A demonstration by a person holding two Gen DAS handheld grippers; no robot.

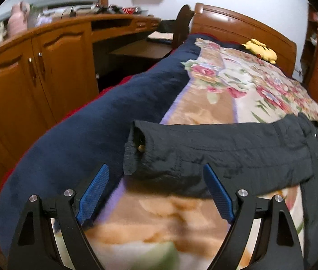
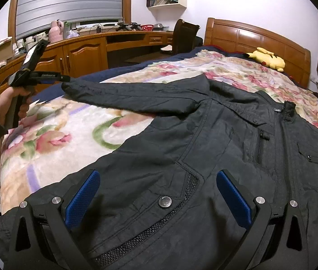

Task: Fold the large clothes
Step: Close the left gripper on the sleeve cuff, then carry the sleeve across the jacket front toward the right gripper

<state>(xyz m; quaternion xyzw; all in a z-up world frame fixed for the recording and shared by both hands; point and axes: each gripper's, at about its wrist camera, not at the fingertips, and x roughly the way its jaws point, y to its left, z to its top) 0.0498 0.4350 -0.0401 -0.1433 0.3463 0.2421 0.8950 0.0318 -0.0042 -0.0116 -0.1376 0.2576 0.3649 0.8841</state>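
Black jacket (image 2: pixel 204 148) lay front-up on the floral blanket (image 2: pixel 73 135) of the bed, zip shut, one sleeve (image 1: pixel 204 148) stretched out twd the blanket's edge nr the navy quilt (image 1: pixel 87 130). L gripper (image 1: pixel 156 193) was just short of the sleeve cuff (image 1: pixel 136 150), blue pads spread wide w/ nothing between them, not touching the fabric. R gripper (image 2: pixel 159 200) hovered low over the jacket's lower front by a snap button (image 2: pixel 164 202), jaws also apart & gripping nothing; yellow plush (image 2: pixel 269 60) sat by the headboard.
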